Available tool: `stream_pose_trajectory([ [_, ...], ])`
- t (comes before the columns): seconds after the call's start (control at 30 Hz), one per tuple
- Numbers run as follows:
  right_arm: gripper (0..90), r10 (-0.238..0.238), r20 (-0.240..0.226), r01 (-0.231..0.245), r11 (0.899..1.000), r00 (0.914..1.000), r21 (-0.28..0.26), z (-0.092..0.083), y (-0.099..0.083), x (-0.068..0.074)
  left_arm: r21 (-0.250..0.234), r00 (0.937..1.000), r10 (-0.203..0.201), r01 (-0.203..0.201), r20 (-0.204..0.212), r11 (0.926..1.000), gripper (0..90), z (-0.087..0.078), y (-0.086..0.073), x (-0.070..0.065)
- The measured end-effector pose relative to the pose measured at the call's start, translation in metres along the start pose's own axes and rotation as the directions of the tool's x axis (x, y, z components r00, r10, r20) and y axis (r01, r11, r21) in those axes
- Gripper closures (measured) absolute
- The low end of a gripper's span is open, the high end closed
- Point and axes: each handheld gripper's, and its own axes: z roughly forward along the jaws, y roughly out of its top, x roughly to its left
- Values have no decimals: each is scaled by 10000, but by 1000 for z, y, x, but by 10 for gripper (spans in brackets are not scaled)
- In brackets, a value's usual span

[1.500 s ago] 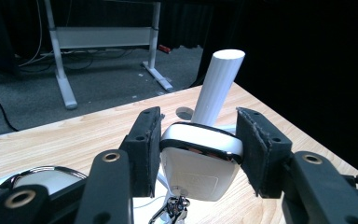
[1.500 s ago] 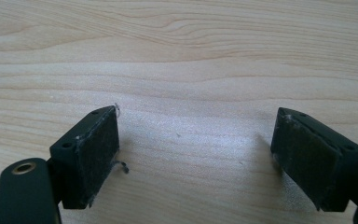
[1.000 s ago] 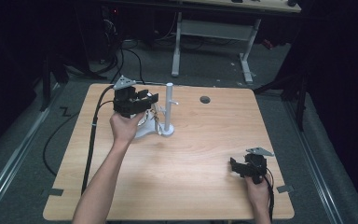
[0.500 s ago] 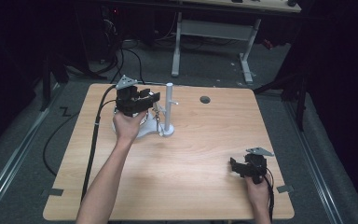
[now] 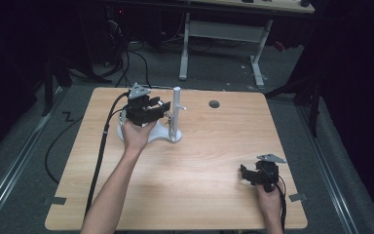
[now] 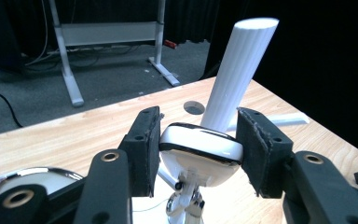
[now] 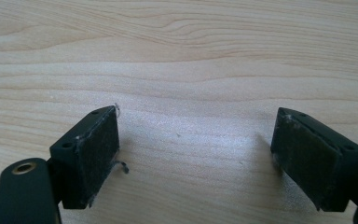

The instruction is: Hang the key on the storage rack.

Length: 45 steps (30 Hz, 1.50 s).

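Note:
My left gripper [image 5: 163, 108] is held level beside the white stand's upright post [image 5: 177, 112], above its base [image 5: 164, 137]. In the left gripper view its pads [image 6: 145, 140] press on a glossy white earcup with a black band [image 6: 200, 147], just in front of the post [image 6: 240, 70]. The jaws have just been opening slightly, with the earcup still between them. A second round, shiny cup [image 6: 32, 179] shows at the lower left. My right gripper [image 5: 246, 174] rests low at the table's near right. It stands open over bare wood [image 7: 196, 149].
A round cable hole [image 5: 214, 104] lies in the tabletop behind the stand. A short white peg [image 6: 291, 119] sticks out from the post. A black cable [image 5: 100, 156] trails along the table's left side. Desk legs [image 5: 184, 53] stand on the floor beyond the far edge.

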Motion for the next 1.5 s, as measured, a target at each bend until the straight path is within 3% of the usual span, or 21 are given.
stream_pose_trajectory([
  [0.17, 154, 12, 3, -12, 10000, 10000, 4, 0, 0, 0, 32, 9996, -262, 261, 86, 9997, 510, -1, -8, 2],
  [0.53, 154, 10, 2, -10, 10000, 10000, 3, 0, 0, 0, 44, 9990, -430, 429, 129, 9991, 501, -6, -20, -1],
  [1.0, 154, 4, 1, -4, 10000, 10000, 1, 0, 0, 0, 336, 9999, -114, 110, 127, 9994, 536, -7, -36, -11],
  [1.5, 154, 1, -3, -1, 10000, 10000, 0, 0, 0, 0, 677, 9997, -233, 235, -34, 9974, 529, -9, -59, -8],
])
